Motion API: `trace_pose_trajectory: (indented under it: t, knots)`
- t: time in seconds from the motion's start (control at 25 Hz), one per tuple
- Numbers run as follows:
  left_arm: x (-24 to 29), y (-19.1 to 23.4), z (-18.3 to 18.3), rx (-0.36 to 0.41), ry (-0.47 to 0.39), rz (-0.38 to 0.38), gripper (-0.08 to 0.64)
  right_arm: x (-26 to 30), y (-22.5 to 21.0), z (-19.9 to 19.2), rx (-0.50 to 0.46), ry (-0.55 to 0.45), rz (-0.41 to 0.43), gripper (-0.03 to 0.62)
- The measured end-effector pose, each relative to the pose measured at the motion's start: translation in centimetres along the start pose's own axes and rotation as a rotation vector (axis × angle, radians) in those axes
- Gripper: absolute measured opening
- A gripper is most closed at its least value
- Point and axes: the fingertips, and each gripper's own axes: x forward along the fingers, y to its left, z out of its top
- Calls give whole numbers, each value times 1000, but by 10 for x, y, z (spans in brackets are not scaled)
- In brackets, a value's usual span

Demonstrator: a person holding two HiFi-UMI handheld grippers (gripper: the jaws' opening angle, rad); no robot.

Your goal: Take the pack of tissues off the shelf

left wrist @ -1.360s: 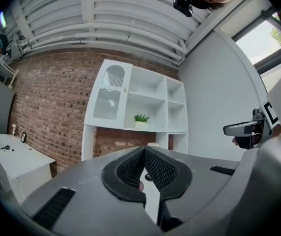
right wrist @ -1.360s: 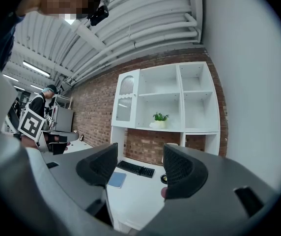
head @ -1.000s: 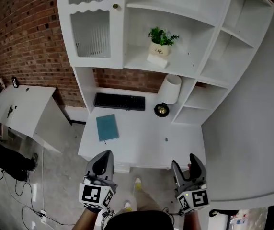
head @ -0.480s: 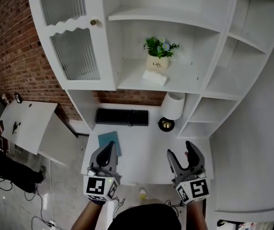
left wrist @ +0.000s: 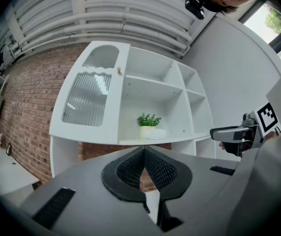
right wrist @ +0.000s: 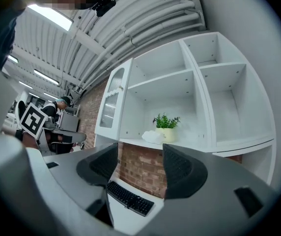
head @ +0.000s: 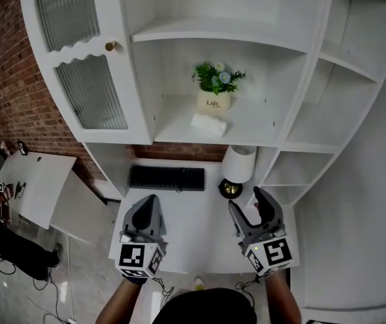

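A white pack of tissues (head: pixel 208 124) lies on the middle shelf (head: pixel 254 130) of a white unit, just in front of a small potted plant (head: pixel 214 88). It also shows in the right gripper view as a pale lump (right wrist: pixel 153 136) beside the pot. My left gripper (head: pixel 146 211) hangs low over the desk, well below the shelf, with its jaws closed together and nothing between them. My right gripper (head: pixel 248 208) is level with it to the right, open and empty. Both grippers point up toward the shelf.
A black keyboard (head: pixel 165 177) and a white lamp (head: pixel 237 166) on a dark base sit on the white desk (head: pixel 193 235). A cabinet door with ribbed glass (head: pixel 88 90) stands at the left. Side shelves (head: pixel 328 120) run down the right. A brick wall (head: pixel 11 79) is behind.
The view has risen and closed in on the shelf unit. Both grippers have come up and forward over the desk. The teal notebook seen earlier is out of sight.
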Motion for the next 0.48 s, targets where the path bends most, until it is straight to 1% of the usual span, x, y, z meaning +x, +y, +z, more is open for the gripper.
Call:
trace_pose_trajectory:
  t: [0.12,0.2,0.24,0.32,0.48]
  knots:
    - [19,1,0,37,-6,-4,15,21,-4,-4,-7,3,28,276]
    - [34,7,0,78,-11,12,16,37,-8,-9,0,7,22,276]
    - [41,11,-1,87,-10,20,16,46,-9,-12,4,13,19,276]
    - [54,14,-2,86,-3,22,15,62,-10,-15,9,21,18,276]
    - [76,15,4,84,-11,3,15,91,-21,-6,5,10,13,276]
